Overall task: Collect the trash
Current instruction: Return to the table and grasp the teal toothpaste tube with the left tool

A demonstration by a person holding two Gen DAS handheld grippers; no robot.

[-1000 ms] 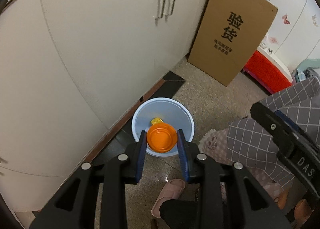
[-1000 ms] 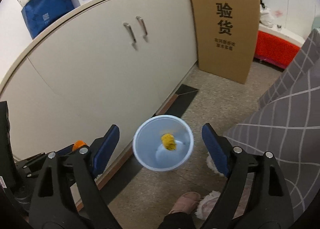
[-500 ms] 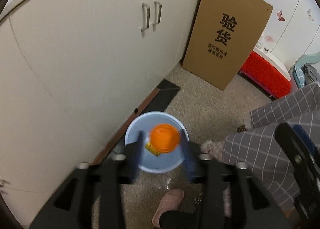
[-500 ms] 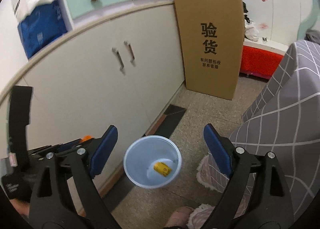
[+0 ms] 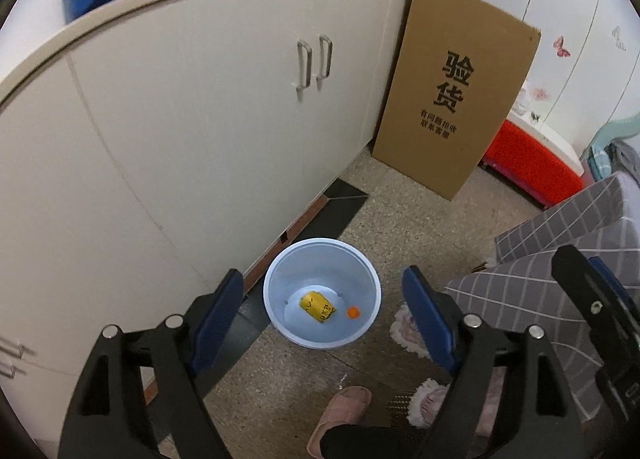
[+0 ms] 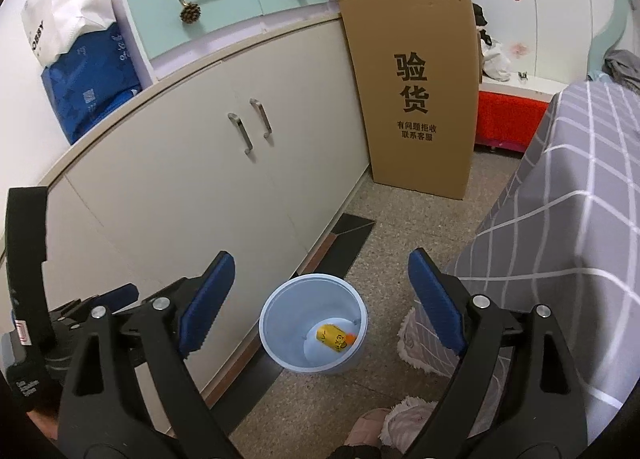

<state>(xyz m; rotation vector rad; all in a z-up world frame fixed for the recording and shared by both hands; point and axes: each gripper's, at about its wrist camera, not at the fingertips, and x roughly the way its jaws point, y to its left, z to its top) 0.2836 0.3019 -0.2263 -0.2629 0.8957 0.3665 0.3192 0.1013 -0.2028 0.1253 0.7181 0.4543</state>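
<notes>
The left gripper (image 5: 322, 315) was opening with nothing between its jaws, and the right gripper (image 6: 320, 299) was held wide and empty. The orange cup (image 5: 353, 312) and yellow wrapper (image 5: 318, 306) were seen far below the jaws inside the pale blue bin (image 5: 280, 283). If either gripper were lowered carelessly, the light bin could be tipped.

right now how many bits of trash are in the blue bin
2: a yellow can lies on its side at the bottom of the blue bin, and a small orange piece sits just beside it. Anything beneath them would be hidden.
</notes>
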